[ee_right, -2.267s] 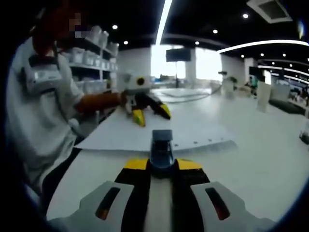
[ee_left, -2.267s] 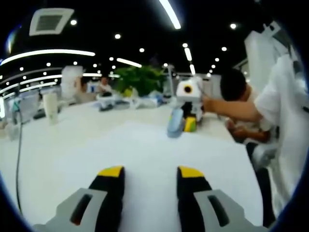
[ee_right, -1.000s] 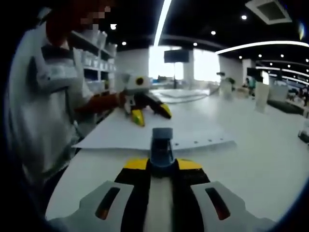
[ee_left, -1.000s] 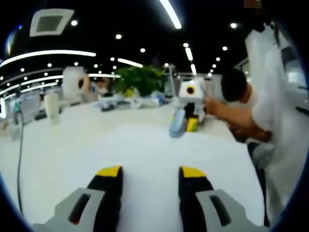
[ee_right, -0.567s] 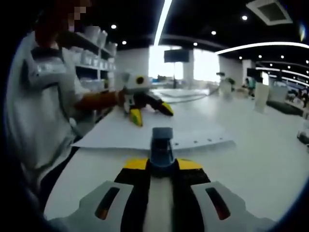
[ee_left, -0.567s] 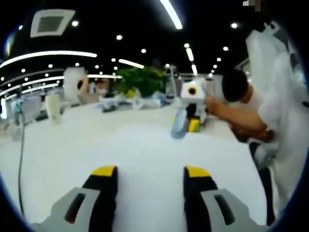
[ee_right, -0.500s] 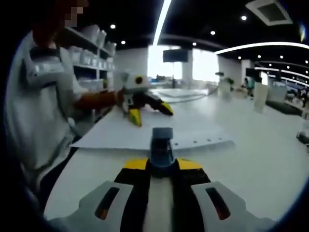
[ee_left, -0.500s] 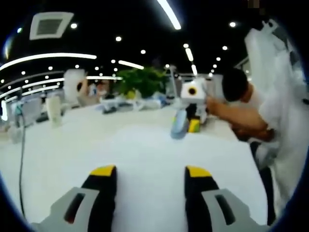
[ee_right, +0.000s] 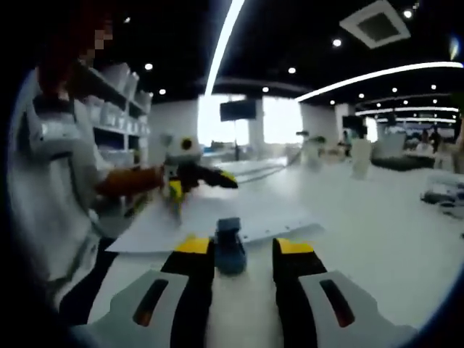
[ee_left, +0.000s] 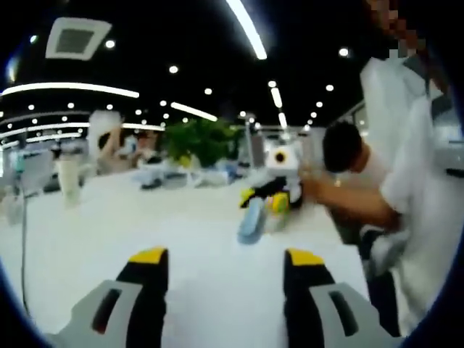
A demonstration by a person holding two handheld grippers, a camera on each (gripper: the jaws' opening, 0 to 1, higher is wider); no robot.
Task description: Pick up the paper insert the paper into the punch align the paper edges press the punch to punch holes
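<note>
The blue hole punch (ee_right: 230, 245) stands on the white table, at the near edge of the white paper sheet (ee_right: 163, 230). My right gripper (ee_right: 243, 246) is open, one jaw on each side of the punch, with a gap showing on the right. In the left gripper view, the right gripper (ee_left: 263, 199) hovers at the punch (ee_left: 250, 220), blurred. My left gripper (ee_left: 226, 257) is open, jaws wide over the paper (ee_left: 225, 308), with nothing between them. The right gripper view shows the left gripper (ee_right: 196, 180) over the far part of the sheet, held by a hand.
The person holding the grippers, in a white shirt (ee_left: 424, 181), stands at the table's side. Another person (ee_left: 346, 154) sits behind. A plant (ee_left: 196, 139), a cup (ee_left: 69, 174) and a cable (ee_left: 22, 239) are farther back. Shelves with bins (ee_right: 109, 109) line the wall.
My right gripper's jaws have spread apart off the punch, which they were shut on. My left gripper's jaws have opened wider. Both views have tilted upward and are blurred.
</note>
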